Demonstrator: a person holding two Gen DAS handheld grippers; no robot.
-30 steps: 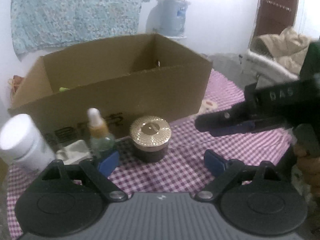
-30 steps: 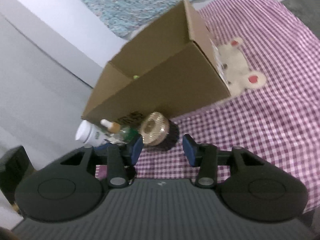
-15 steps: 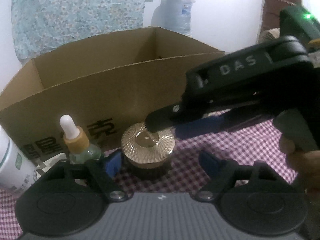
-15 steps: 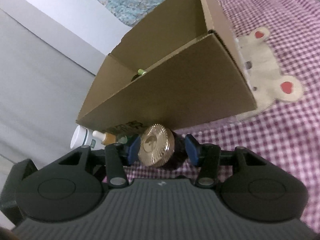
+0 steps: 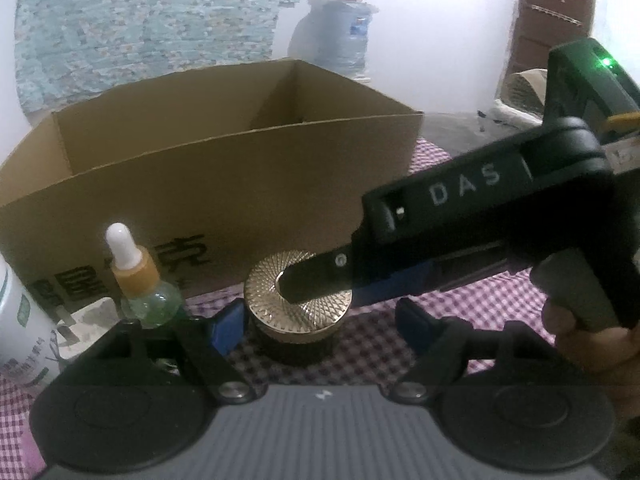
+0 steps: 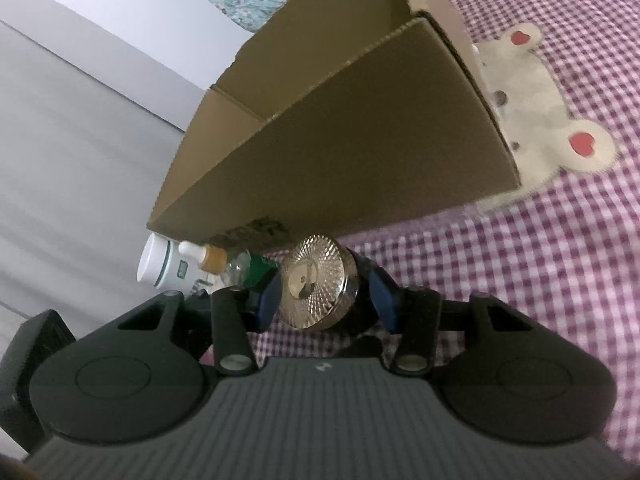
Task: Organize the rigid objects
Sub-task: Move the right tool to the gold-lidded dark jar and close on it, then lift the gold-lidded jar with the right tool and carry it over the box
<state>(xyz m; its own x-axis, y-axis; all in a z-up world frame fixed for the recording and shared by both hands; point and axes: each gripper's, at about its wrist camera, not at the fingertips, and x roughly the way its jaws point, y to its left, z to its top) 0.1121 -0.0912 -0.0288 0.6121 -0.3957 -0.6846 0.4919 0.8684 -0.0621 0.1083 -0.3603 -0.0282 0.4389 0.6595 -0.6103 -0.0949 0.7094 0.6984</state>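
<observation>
A dark jar with a ribbed gold lid (image 5: 298, 300) stands on the checked cloth before an open cardboard box (image 5: 208, 184). My right gripper (image 6: 326, 294) has a blue pad on each side of the jar (image 6: 316, 280), close to it or touching; its black finger crosses over the lid in the left wrist view. My left gripper (image 5: 316, 322) is open, its pads either side of the jar's base with a gap on the right. A dropper bottle (image 5: 140, 276) and a white bottle (image 5: 20, 320) stand to the left.
The box (image 6: 340, 144) lies right behind the jar. A cream bear patch (image 6: 536, 120) is sewn on the purple checked cloth (image 6: 540, 280) to its right. A water jug (image 5: 344, 36) and a patterned cloth hang by the far wall.
My right gripper has come in from the right and moved over the gold-lidded jar until its pads flank it. My left gripper has drawn closer to the jar and box.
</observation>
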